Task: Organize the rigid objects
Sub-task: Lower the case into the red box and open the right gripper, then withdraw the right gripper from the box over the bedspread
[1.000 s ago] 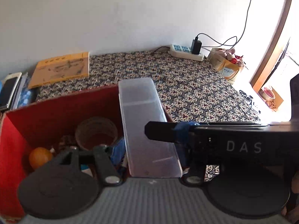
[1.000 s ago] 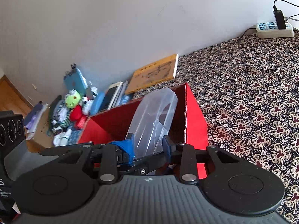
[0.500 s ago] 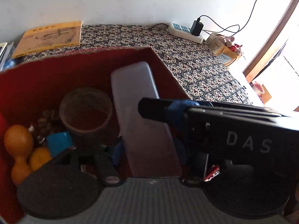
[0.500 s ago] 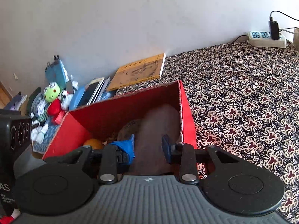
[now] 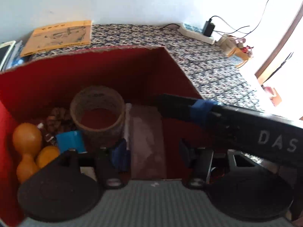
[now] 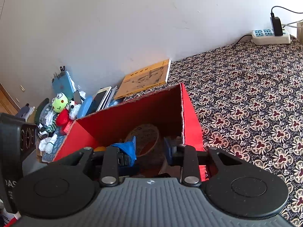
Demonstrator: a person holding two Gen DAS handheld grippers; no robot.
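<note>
A red cardboard box (image 5: 56, 79) stands on the patterned cloth; it also shows in the right wrist view (image 6: 189, 113). A clear plastic case (image 5: 147, 141) lies flat on the box floor beside a brown tape roll (image 5: 97, 113), a blue block (image 5: 70, 141) and orange gourd-shaped toys (image 5: 26, 147). My left gripper (image 5: 151, 153) hangs open over the case, not touching it. My right gripper (image 6: 149, 151) is open above the box's near right corner, with the tape roll (image 6: 144, 138) showing between its fingers. Its body crosses the left wrist view (image 5: 246, 130).
A yellow book (image 5: 58, 35) lies behind the box by the wall, with phones and small toys (image 6: 62, 106) to its left. A power strip (image 6: 270, 36) with a charger sits at the far wall. A small open carton (image 5: 234, 51) stands at the far right.
The clear case went from upright between the gripper fingers down into the box and now lies flat. Both grippers have opened and let go of it.
</note>
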